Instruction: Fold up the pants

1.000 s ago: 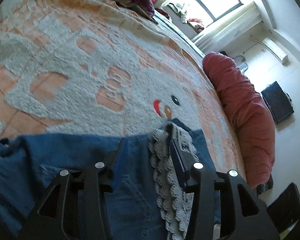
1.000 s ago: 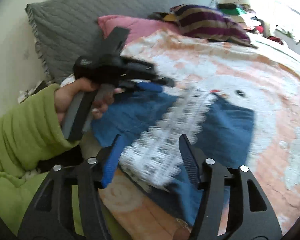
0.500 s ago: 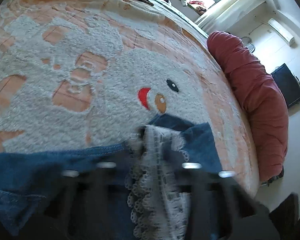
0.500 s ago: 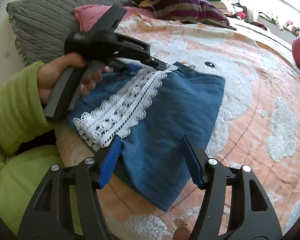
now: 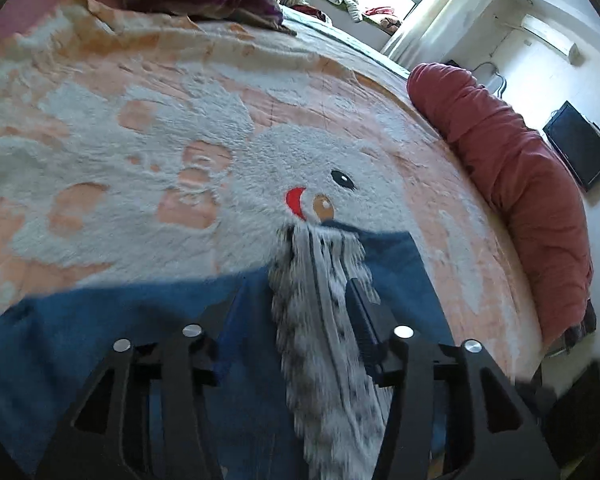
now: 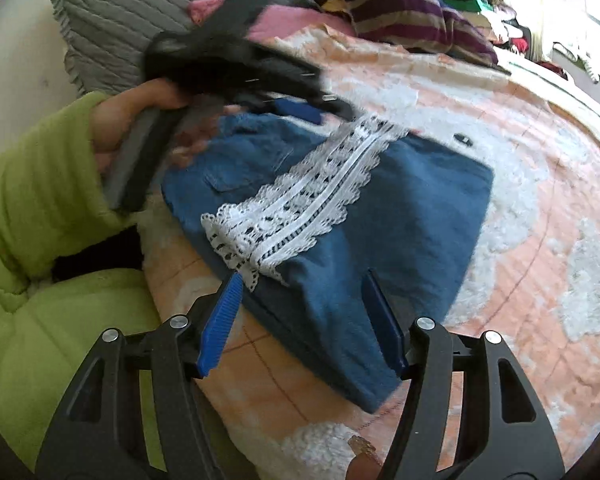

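Note:
The blue denim pants lie folded on the bed, with a white lace strip running across them. In the left wrist view the pants and the blurred lace strip lie under and between my left gripper's fingers. My left gripper is open, just over the lace; it also shows blurred in the right wrist view, above the pants' far edge. My right gripper is open and empty, its fingers astride the near edge of the pants.
The bed has an orange and white snowman blanket. A red bolster lies along the right edge. A grey pillow, a pink pillow and a striped cloth lie at the head. A green-sleeved arm holds the left gripper.
My left gripper lifted slightly and shifted over the lace strip. My right gripper moved in closer, so its fingers now straddle the pants' near edge.

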